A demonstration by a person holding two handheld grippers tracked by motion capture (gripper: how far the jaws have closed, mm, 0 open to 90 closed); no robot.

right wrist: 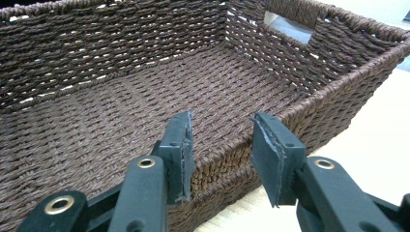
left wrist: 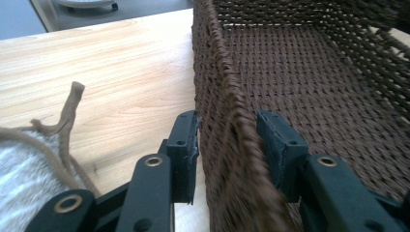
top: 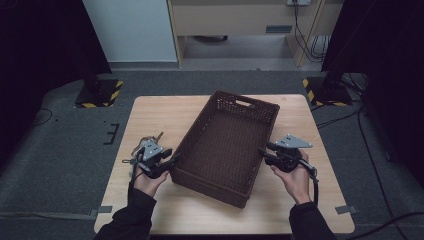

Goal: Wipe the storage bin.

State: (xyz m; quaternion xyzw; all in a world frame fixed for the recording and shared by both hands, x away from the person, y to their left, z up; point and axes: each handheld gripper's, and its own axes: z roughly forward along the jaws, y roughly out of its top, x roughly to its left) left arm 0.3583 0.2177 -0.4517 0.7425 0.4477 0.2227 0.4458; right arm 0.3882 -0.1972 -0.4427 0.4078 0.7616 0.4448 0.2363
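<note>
Across the middle of the worktop (top: 150, 115) sits the brown woven basket (top: 225, 145). Each gripper straddles a long rim, left gripper (left wrist: 227, 140) and right gripper (right wrist: 220, 145) both spread, not yet pinching. Next, I judge, both must clamp evenly before lifting.

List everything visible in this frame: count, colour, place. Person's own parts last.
woven basket: one, dark brown, empty, centre of table, turned at an angle
table: one, light wood, under the basket
cloth with cords: one, grey with tan cords, on the table left of the basket
left gripper: one, black, jaws astride the basket's left wall, slightly apart from it
right gripper: one, black, jaws open above the basket's right rim
hands: two, dark sleeves, at the table's near edge
</note>
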